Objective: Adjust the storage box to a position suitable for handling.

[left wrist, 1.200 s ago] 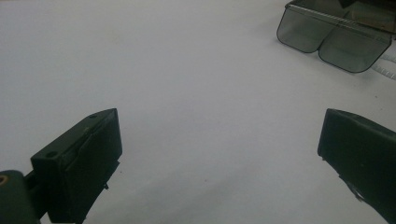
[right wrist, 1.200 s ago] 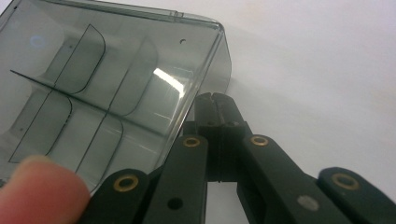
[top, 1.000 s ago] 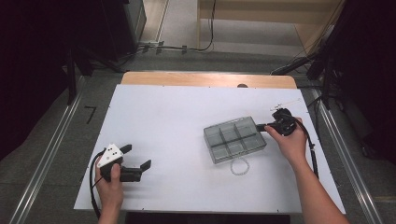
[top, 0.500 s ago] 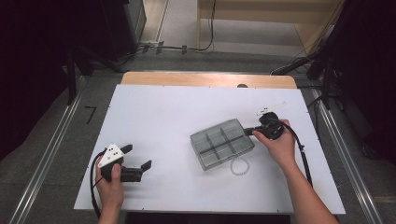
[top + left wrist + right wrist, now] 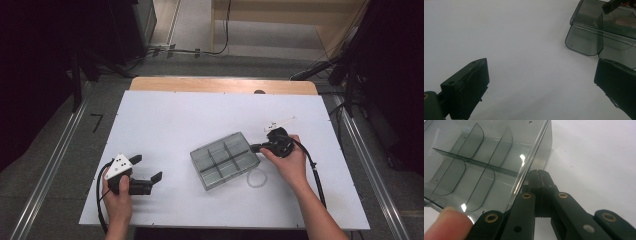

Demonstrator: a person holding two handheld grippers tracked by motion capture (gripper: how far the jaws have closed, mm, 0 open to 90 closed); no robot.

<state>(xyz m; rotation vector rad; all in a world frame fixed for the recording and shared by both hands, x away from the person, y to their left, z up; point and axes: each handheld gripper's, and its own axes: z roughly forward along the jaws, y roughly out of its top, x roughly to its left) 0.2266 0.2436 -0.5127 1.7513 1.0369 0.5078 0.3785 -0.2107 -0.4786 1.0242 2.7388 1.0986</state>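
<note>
From above, the clear box (image 5: 225,160) sits mid-table; the right gripper (image 5: 256,148) touches its three o'clock edge, jaws squeezed together. In the left gripper view, the left gripper (image 5: 541,82) gapes wide, empty; the box (image 5: 604,32) is at one o'clock. In the right gripper view, the closed tips (image 5: 537,175) press against the box wall (image 5: 541,155).

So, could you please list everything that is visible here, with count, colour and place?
Compartment box: one, clear grey plastic with six sections, on the table right of centre.
Ring: one, clear, lying on the table by the box's near right corner.
Table: one, white top with a wooden far edge.
Left gripper: one, black with a grey plate, near left of the table, jaws open, apart from the box.
Right gripper: one, black, jaws shut, tips at the box's right side wall.
Hands: two, one on each gripper.
</note>
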